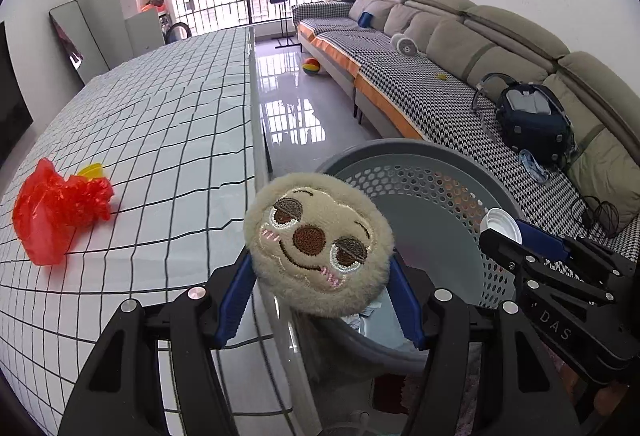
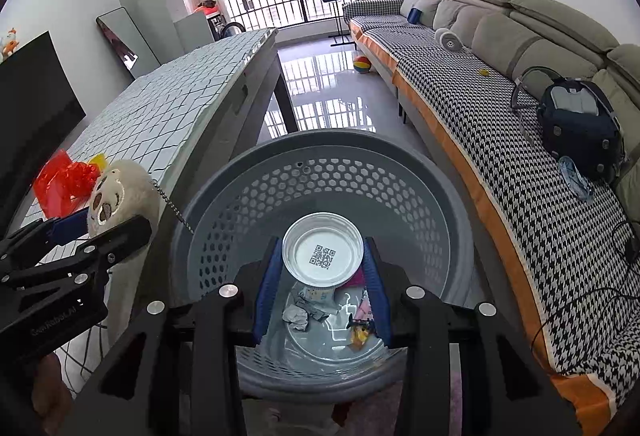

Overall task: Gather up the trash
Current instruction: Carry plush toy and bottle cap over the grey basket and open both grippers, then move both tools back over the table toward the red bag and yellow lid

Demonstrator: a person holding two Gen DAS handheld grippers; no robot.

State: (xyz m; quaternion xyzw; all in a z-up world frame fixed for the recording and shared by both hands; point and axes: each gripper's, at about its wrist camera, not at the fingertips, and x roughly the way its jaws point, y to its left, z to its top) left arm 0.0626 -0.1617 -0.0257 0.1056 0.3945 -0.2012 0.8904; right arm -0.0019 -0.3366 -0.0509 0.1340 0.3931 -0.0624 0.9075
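Right wrist view is showing the right hand-held gripper (image 2: 323,262) pinching a round foil lid (image 2: 322,256) between its blue pads, hovering directly above the open mouth of the grey perforated bin (image 2: 456,195), whose floor is already carrying crumpled paper and wrappers (image 2: 320,310). Left wrist view is showing the left hand-held gripper (image 1: 320,260) clamping a round plush sloth face (image 1: 318,244) at a wider spread, its pads pressing into the fur on both sides; it is hanging over the near rim of the bin, at the edge of the table (image 1: 160,139) with its checked cloth. A thin chain is dangling from the plush toward the bin rim. Farther out on the table, a crumpled red plastic bag (image 1: 60,207) and a small yellow piece (image 1: 93,170) are lying uncollected. The drop-off step seems to be in hand: the lid looks ready for release, while the plush probably needs carrying further over the opening before its pads part, lest it catch on the rim.
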